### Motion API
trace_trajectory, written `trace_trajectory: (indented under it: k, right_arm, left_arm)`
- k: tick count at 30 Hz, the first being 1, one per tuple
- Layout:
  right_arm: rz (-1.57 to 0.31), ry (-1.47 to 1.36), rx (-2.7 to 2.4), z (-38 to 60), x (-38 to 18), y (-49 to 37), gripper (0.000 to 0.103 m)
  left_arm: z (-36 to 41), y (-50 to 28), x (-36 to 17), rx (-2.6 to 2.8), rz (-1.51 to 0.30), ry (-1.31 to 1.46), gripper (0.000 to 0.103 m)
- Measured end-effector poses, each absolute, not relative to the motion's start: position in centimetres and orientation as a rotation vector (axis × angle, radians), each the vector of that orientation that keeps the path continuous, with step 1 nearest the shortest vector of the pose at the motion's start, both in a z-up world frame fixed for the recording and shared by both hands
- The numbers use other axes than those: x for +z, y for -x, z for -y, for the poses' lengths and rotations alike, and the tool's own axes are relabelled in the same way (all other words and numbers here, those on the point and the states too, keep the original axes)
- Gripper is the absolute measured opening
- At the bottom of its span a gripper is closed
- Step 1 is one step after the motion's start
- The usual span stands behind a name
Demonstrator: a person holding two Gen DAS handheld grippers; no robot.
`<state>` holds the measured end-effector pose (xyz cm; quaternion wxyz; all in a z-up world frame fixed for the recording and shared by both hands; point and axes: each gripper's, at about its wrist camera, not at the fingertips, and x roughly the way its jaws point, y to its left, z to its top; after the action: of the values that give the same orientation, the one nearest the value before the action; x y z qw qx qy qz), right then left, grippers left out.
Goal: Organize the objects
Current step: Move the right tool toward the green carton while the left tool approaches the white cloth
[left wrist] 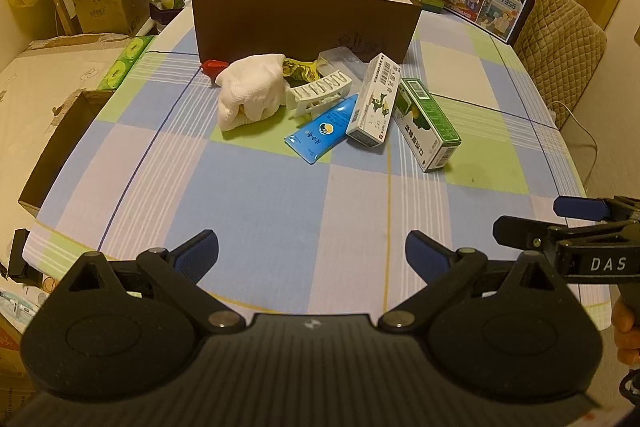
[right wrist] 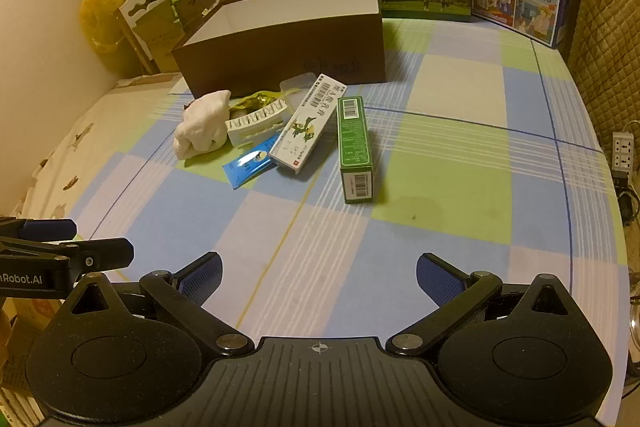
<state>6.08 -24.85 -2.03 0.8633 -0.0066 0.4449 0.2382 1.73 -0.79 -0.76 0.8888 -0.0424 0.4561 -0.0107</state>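
Brown box (left wrist: 304, 23) stands open-topped at the far middle of the checked bench (left wrist: 256, 195), the loose things heaped just before its front wall. Largest there is the white cloth (left wrist: 250, 93), then the green carton (left wrist: 428, 125) lying apart on the right, the white carton (left wrist: 374, 101) leaning over the blue packet (left wrist: 322, 133), and the white clip (left wrist: 320, 91). Left hand-held gripper (left wrist: 312, 253) and right hand-held gripper (right wrist: 318, 277) both hover near the bench edge, fingers spread, holding nothing. Lifting the white carton carelessly could drag the blue packet along
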Motion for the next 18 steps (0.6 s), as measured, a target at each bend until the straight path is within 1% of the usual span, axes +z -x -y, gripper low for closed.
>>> trace_trajectory:
  k: [18]
  right_arm:
    - [-0.936, 0.020, 0.515, 24.73, -2.03, -6.64, 0.101]
  left_arm:
    - [0.72, -2.30, -0.57, -0.010, -0.950, 0.097, 0.099]
